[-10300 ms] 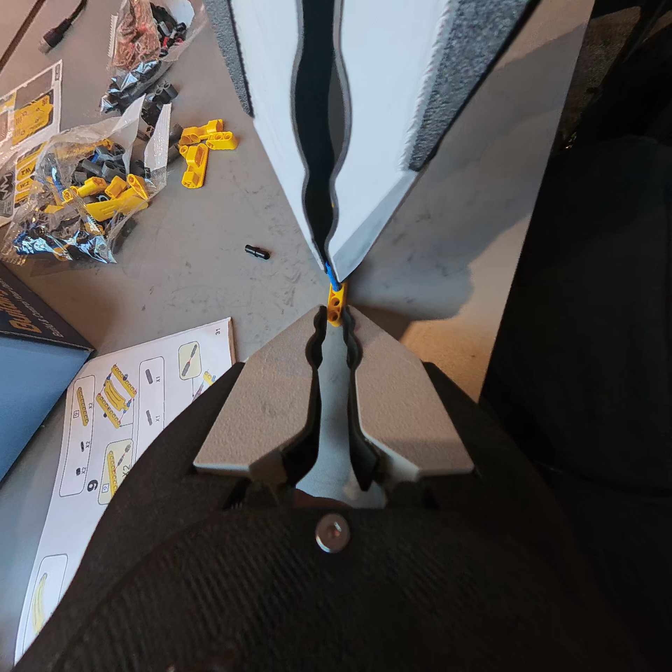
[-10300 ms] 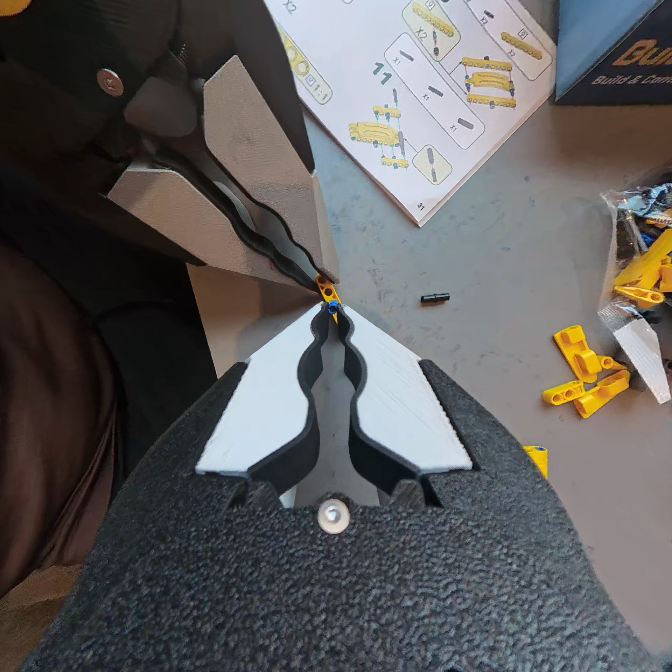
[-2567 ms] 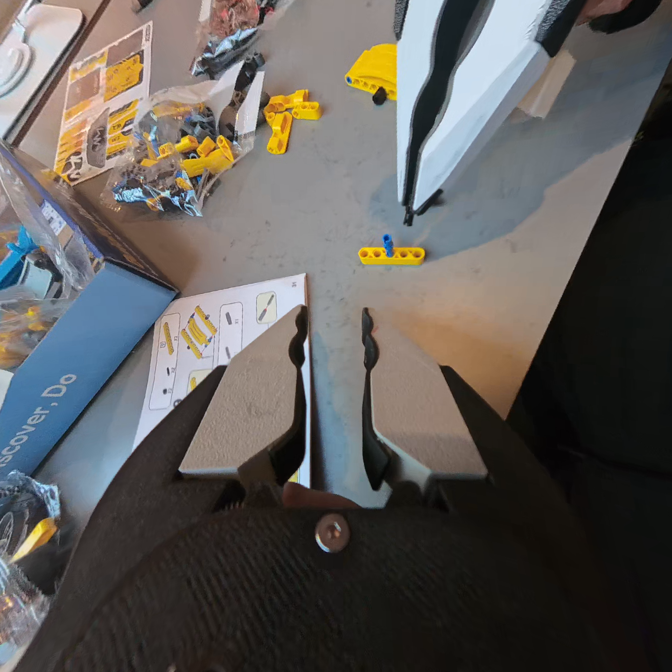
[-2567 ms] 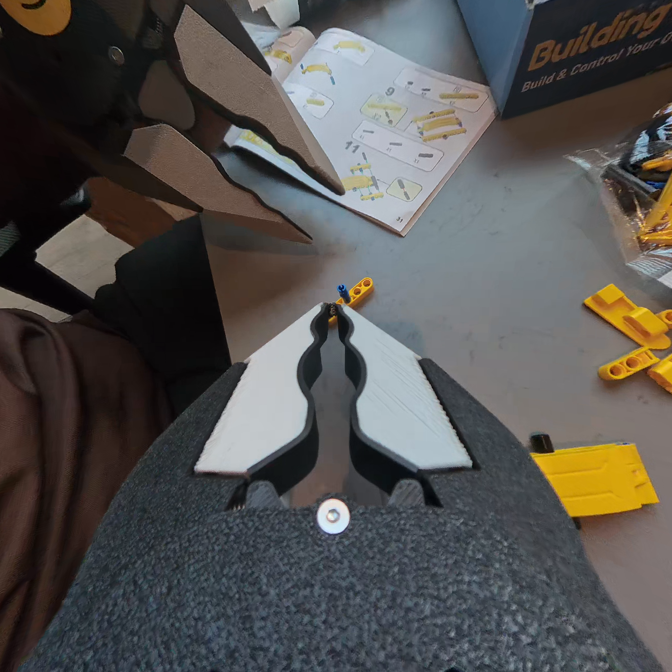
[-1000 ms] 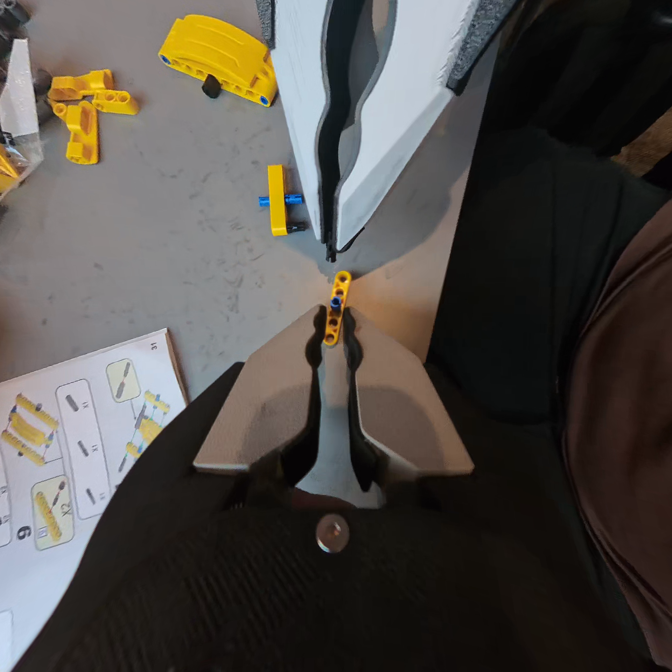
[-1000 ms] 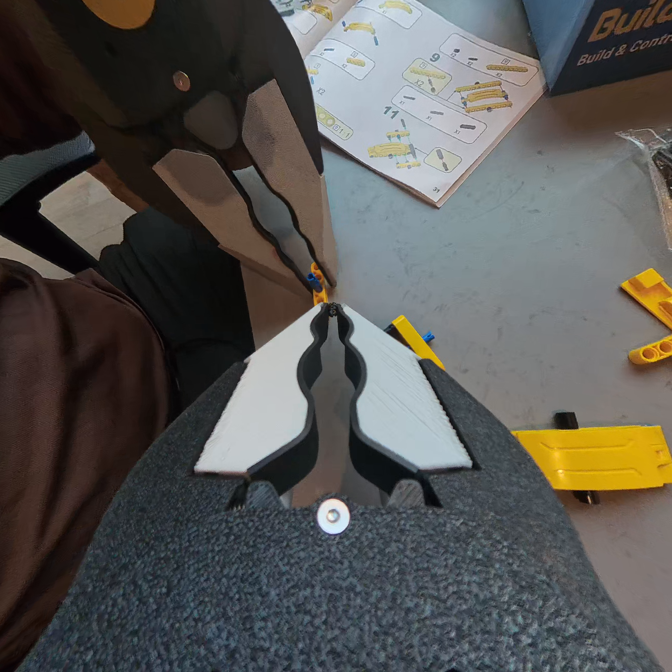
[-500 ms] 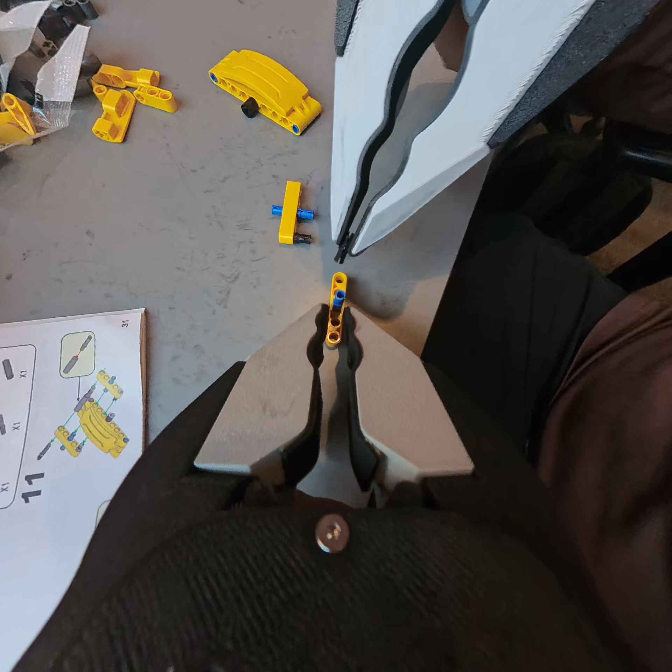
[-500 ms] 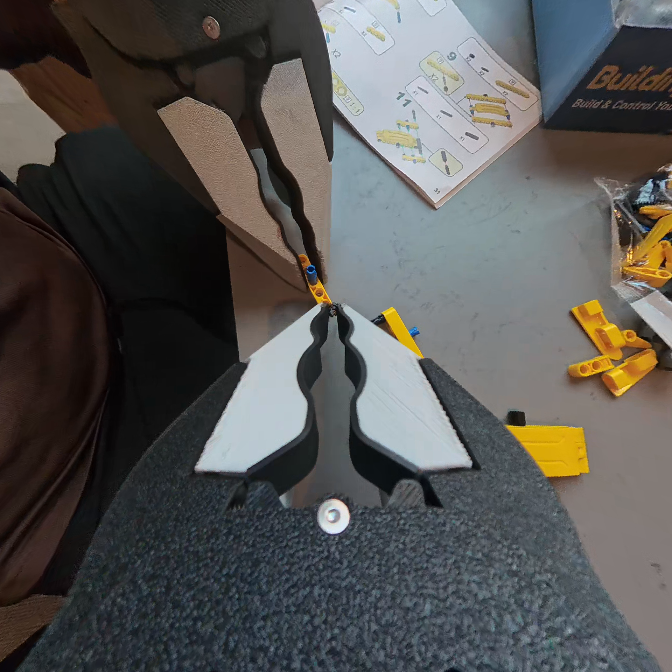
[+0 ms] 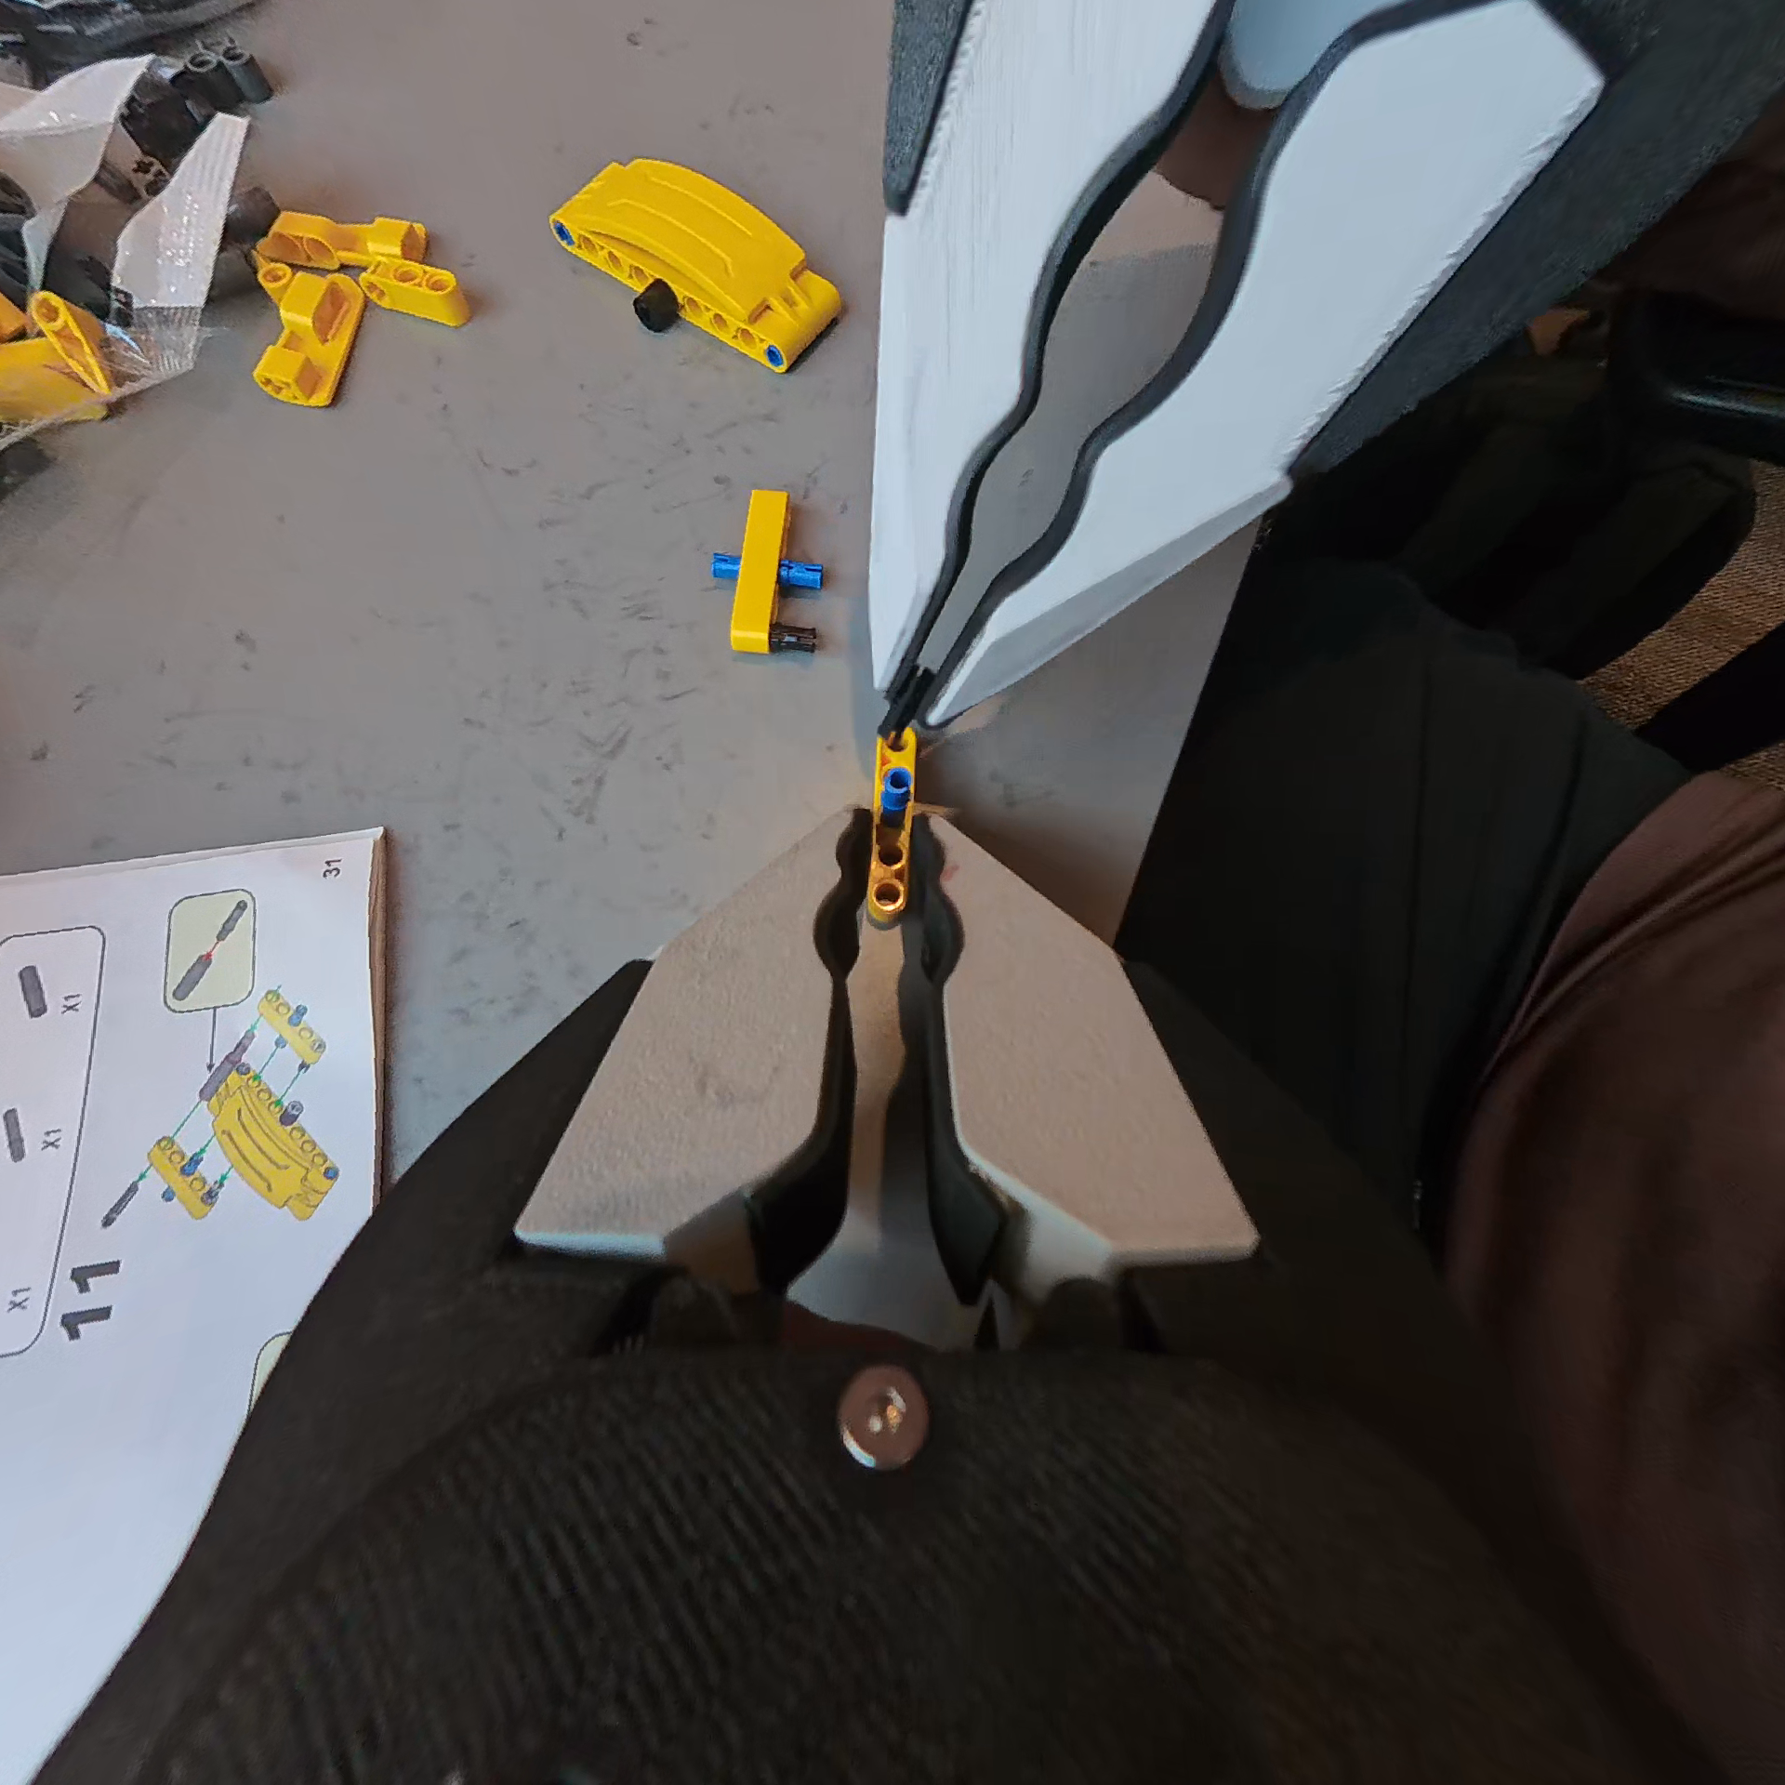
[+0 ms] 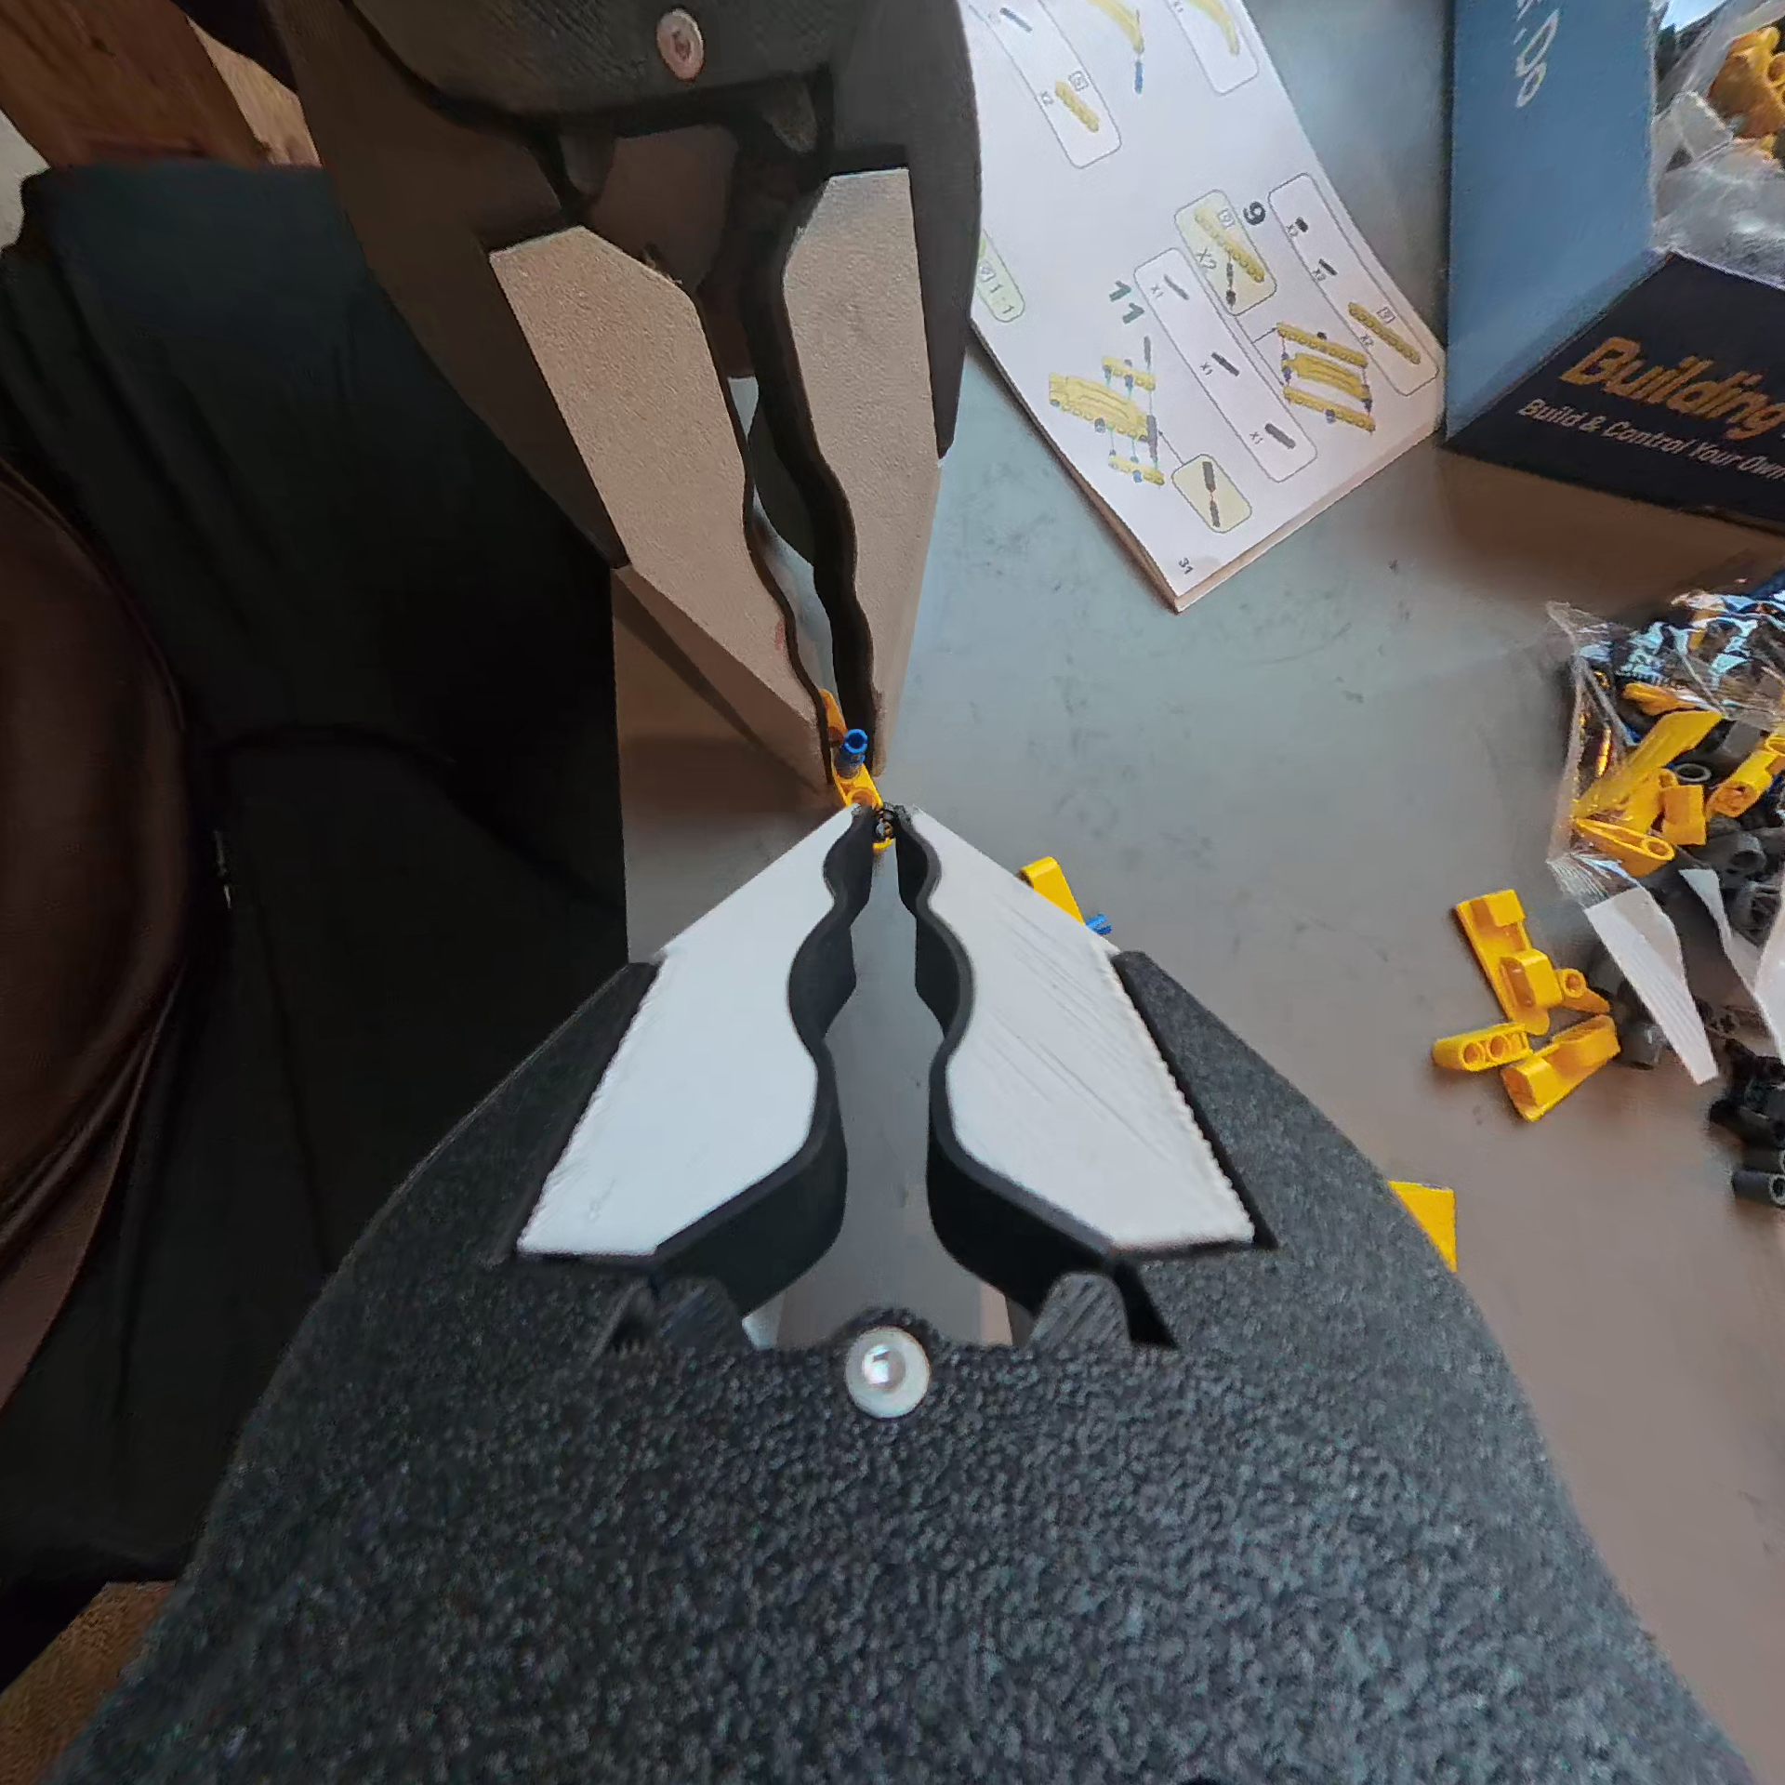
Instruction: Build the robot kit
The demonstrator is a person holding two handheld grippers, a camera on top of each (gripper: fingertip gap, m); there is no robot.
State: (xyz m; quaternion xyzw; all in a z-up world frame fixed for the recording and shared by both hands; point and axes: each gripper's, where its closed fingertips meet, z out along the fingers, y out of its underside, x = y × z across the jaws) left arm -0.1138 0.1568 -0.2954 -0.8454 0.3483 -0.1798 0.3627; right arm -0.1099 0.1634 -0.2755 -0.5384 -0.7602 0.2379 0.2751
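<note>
Left wrist view: left gripper (image 9: 891, 850) clamps one yellow beam (image 9: 890, 850) bearing one blue pin (image 9: 895, 780); a second beam (image 9: 759, 572) lies on the table (image 9: 386, 580).

Right wrist view: right gripper (image 10: 881, 826) pinches one black pin (image 10: 883, 826) (tiny) at the beam's end hole; keep it straight, I judge.

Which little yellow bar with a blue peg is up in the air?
The yellow bar pinched in the left gripper. The other bar lies flat on the grey table.

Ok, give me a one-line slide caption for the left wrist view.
Left gripper clamps a yellow beam with a blue pin; right gripper brings a black pin to its tip.
</note>
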